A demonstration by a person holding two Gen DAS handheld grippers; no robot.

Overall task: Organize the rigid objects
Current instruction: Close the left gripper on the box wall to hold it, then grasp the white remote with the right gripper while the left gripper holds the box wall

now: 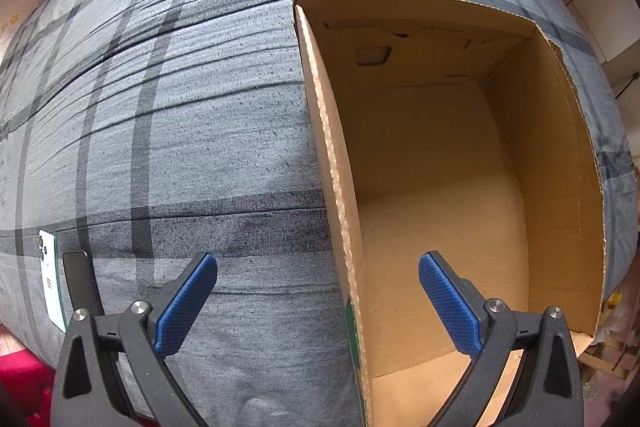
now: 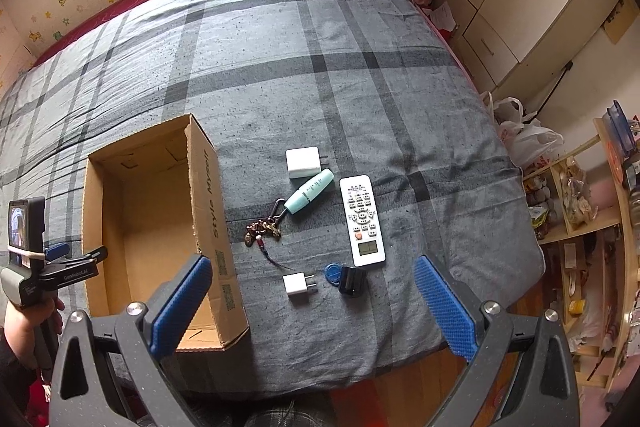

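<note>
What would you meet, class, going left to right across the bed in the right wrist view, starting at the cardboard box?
Cardboard box → keychain → small white charger → black block → remote control.

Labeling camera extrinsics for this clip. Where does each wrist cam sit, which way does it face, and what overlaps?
Left wrist: on the left gripper, low over the bed, looking into the empty cardboard box; only its own open fingers show.
Right wrist: on the right gripper, higher at the bed's near edge, facing the remote, chargers and keys; the left hand shows at the edge.
Shared: box and bed.
</note>
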